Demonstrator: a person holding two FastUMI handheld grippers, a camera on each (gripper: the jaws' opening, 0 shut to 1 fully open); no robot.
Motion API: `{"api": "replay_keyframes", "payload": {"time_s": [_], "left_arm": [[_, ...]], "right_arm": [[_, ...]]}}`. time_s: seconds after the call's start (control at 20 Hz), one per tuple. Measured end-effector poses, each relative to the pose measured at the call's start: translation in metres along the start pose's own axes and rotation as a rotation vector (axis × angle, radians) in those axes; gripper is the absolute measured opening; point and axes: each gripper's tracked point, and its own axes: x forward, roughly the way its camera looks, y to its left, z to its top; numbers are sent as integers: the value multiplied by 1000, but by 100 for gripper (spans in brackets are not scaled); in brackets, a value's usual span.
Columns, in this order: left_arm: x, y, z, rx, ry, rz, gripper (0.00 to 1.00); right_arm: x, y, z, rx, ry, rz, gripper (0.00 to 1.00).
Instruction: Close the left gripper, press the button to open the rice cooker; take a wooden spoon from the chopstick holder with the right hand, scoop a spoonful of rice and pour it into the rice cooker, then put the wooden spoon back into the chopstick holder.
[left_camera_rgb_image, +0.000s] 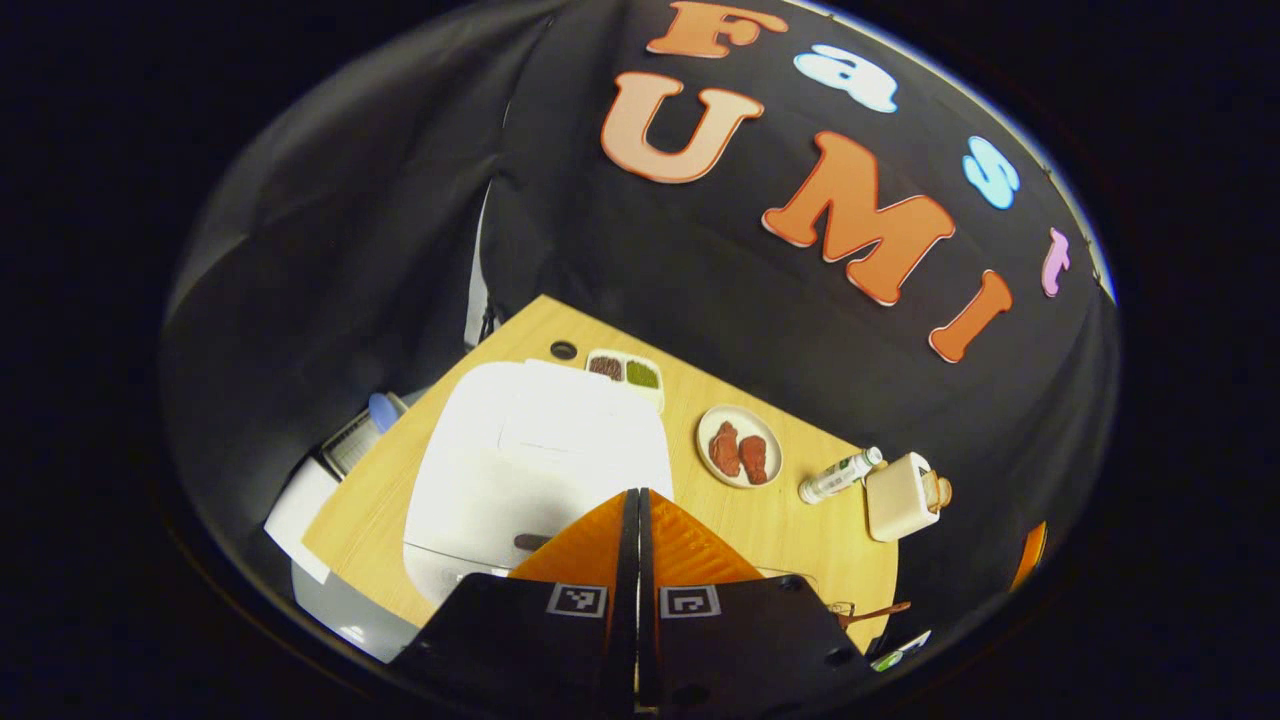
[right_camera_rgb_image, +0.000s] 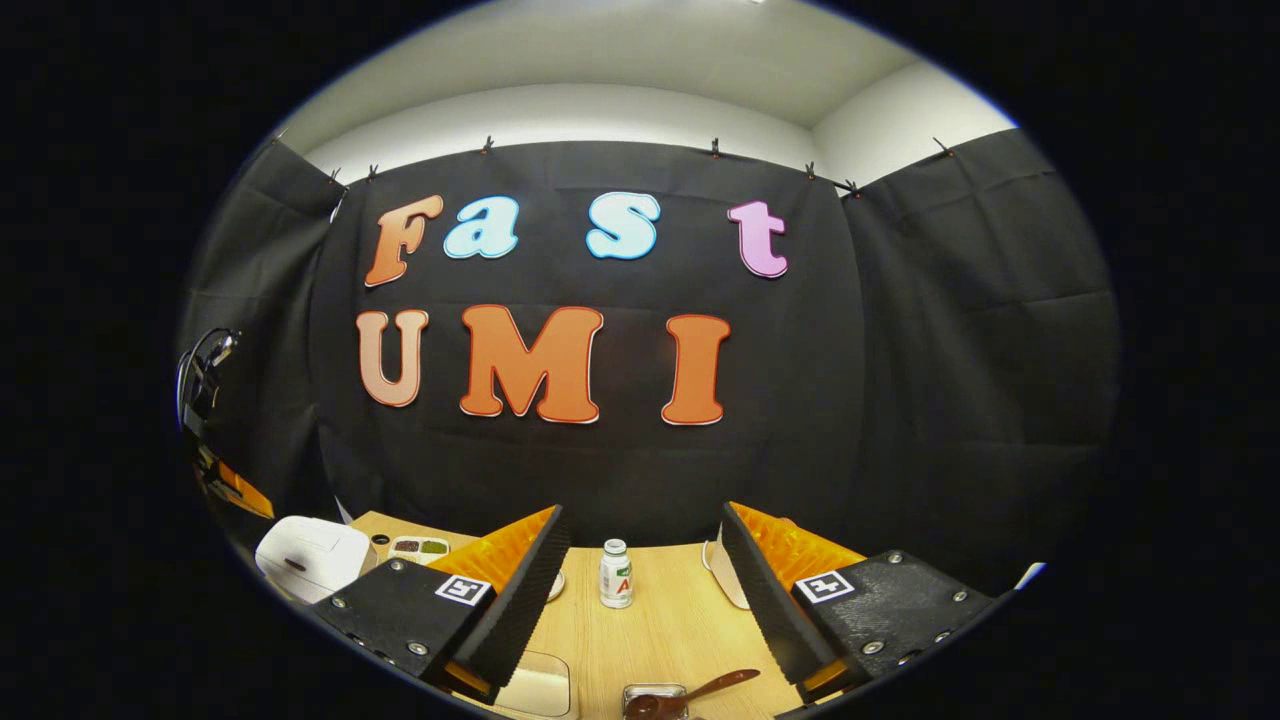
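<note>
Left gripper view: left gripper (left_camera_rgb_image: 637, 495) pinching fully together, hovering over rice cooker (left_camera_rgb_image: 530, 460); right gripper (right_camera_rgb_image: 645, 555) gaping wide, gripping nothing.

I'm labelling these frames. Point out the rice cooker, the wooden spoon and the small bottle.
Rice cooker (left_camera_rgb_image: 520, 470): left gripper view, on its closed white lid.
Wooden spoon (right_camera_rgb_image: 700, 690): right gripper view, on its handle.
Small bottle (right_camera_rgb_image: 616, 575): right gripper view, on its body.

Staged kitchen booth: black cloth wall (right_camera_rgb_image: 900, 400) clipped at twelve o'clock behind wooden table (right_camera_rgb_image: 660, 620) bearing rice cooker (left_camera_rgb_image: 530, 470), food plate (left_camera_rgb_image: 740, 447).
</note>
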Motion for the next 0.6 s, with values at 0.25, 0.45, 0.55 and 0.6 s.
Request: {"api": "replay_keyframes", "payload": {"time_s": [0.25, 0.45, 0.55, 0.6], "left_arm": [[29, 24, -33, -110, 196, 21, 6], [47, 41, -45, -133, 276, 46, 6], [49, 47, -50, -136, 304, 55, 6], [51, 48, -55, -130, 326, 67, 6]], "right_arm": [[-3, -10, -20, 13, 58, -35, 95], [-4, -17, -33, 28, 93, -61, 97], [-4, -21, -38, 28, 103, -73, 95], [-3, -23, -41, 27, 109, -82, 95]]}}
